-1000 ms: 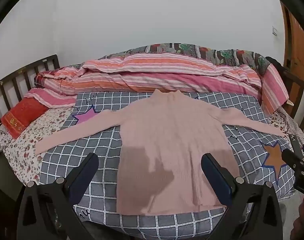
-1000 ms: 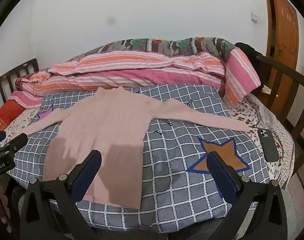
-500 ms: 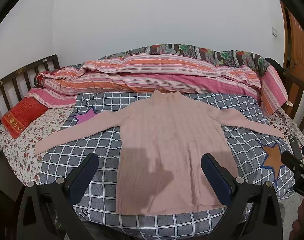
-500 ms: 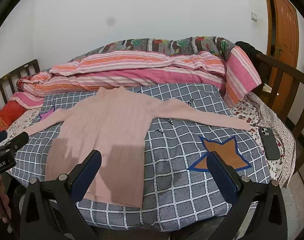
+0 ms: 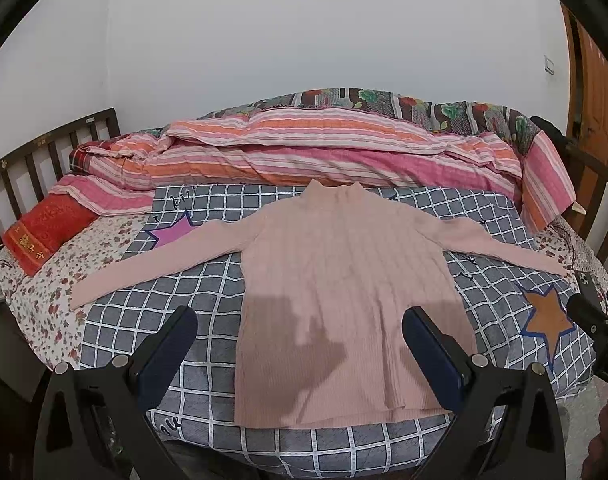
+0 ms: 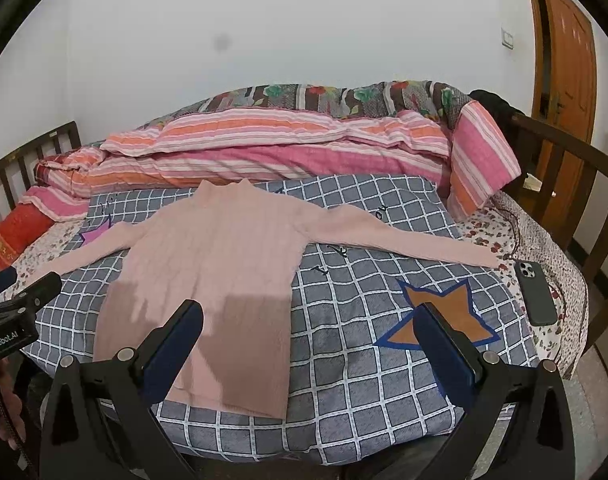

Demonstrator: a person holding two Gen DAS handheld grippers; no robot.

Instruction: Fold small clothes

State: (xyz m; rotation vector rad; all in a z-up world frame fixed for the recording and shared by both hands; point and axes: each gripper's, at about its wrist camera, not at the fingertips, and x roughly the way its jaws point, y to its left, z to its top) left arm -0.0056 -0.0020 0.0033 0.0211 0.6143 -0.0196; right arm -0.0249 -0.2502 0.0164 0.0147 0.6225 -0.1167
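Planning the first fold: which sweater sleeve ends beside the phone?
The sleeve on the right gripper's side; its cuff lies just short of the phone. The other sleeve points toward the red cushion.

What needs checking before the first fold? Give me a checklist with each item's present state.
1. Pink ribbed long-sleeved sweater lies flat, front up: ok.
2. Both sleeves spread out to the sides, not tucked under the body: ok.
3. Left gripper open and empty: ok.
4. Right gripper open and empty: ok.
5. Fold path clear: not ok; a dark smartphone lies on the bed just beyond the cuff of the sleeve on the right gripper's side.
6. Grey checked blanket smooth under the sweater: cannot tell, the sweater covers it.
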